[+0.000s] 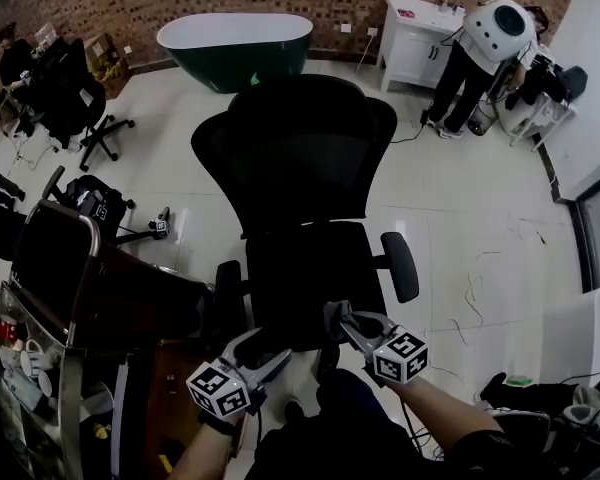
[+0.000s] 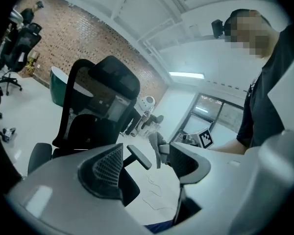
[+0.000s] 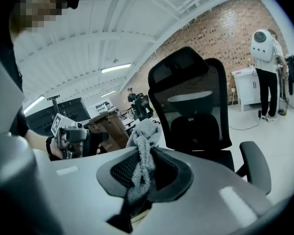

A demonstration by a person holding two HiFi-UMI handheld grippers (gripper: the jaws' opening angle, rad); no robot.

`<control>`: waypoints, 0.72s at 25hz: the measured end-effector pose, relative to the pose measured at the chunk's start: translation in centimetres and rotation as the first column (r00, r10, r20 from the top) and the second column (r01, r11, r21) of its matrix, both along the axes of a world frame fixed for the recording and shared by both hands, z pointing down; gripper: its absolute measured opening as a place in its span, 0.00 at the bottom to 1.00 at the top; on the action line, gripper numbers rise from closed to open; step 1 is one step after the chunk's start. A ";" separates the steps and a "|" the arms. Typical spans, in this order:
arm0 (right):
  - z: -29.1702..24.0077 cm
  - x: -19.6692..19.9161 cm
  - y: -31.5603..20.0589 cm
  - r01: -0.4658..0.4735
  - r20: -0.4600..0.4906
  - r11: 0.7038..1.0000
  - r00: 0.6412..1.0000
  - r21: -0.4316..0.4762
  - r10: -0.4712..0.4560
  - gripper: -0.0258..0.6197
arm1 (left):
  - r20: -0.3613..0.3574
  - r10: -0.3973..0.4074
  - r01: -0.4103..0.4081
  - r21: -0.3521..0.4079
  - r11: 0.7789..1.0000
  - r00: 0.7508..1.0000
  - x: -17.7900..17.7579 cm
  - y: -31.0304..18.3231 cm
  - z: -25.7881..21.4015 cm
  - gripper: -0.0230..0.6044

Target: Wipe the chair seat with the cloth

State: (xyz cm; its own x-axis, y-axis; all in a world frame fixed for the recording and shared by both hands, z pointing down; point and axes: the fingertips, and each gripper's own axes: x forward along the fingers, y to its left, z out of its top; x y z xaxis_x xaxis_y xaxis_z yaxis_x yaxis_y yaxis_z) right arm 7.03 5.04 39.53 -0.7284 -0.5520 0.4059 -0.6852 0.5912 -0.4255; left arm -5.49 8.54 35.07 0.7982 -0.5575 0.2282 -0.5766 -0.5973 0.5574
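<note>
A black mesh office chair (image 1: 302, 148) stands in front of me, its dark seat (image 1: 305, 268) just beyond both grippers. My right gripper (image 1: 342, 320) is shut on a grey cloth (image 1: 333, 314), held above the seat's front edge. In the right gripper view the cloth (image 3: 143, 151) hangs bunched between the jaws of that gripper (image 3: 142, 173), with the chair (image 3: 191, 106) behind it. My left gripper (image 1: 267, 353) hovers open and empty near the seat's front left corner. In the left gripper view its jaws stand wide apart (image 2: 147, 165), and the cloth (image 2: 156, 146) shows beyond them.
The chair's armrests (image 1: 400, 266) flank the seat. A brown leather chair (image 1: 110, 288) and a shelf unit crowd the near left. Further off are a green bathtub (image 1: 235, 48), a white cabinet (image 1: 415, 38), a standing person (image 1: 485, 53), other office chairs (image 1: 75, 98) and floor cables (image 1: 475, 283).
</note>
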 end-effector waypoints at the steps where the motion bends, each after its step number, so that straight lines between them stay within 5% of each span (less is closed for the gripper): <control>1: -1.0 -0.3 1.2 -0.018 0.008 1.000 1.000 0.019 0.017 0.12 | -0.008 0.011 -0.011 0.015 1.000 1.000 -0.2 1.3 -0.5 0.55; 11: -9.0 -1.7 16.6 -0.185 0.067 0.971 0.982 0.152 0.177 0.12 | -0.012 0.118 -0.117 0.089 0.989 0.993 -3.6 16.3 -4.8 0.55; 18: -12.0 0.0 23.9 -0.247 0.062 0.952 0.969 0.179 0.239 0.12 | -0.034 0.151 -0.147 0.099 0.984 0.988 -4.0 22.2 -6.3 0.55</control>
